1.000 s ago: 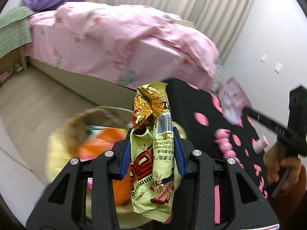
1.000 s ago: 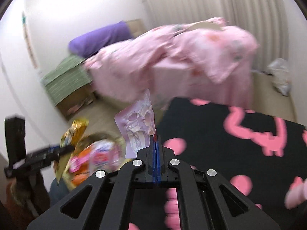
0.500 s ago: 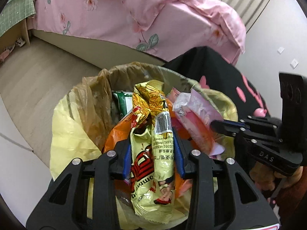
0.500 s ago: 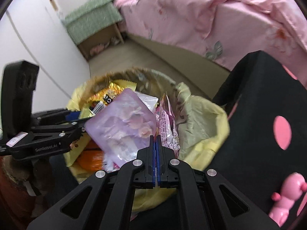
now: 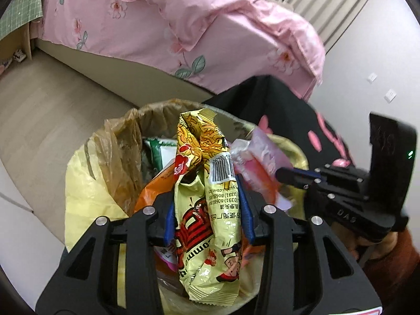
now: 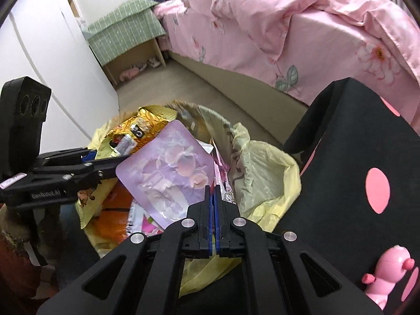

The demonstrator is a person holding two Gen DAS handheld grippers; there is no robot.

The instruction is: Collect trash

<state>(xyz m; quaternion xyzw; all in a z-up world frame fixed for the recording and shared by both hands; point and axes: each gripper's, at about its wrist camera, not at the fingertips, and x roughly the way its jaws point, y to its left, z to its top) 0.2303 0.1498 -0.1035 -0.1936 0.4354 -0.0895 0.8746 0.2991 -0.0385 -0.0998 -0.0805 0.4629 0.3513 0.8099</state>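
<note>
Both grippers have come down from above the black pink-spotted desk (image 6: 349,157) to hang over the yellow-lined trash bin (image 5: 86,178). Ahead of them lies the pink floral bed (image 5: 183,21); a pink toy (image 6: 386,275) sits on the desk to the right gripper's right. Wrappers already fill the bin below.

Left gripper (image 5: 207,210): its jaws are opening, the yellow snack packet (image 5: 207,225) upright between the blue pads, a barcode and partly legible print on it. Right gripper (image 6: 212,204): clamped together on the corner of a lilac pouch (image 6: 168,173) with a peach picture, held over the bin.
</note>
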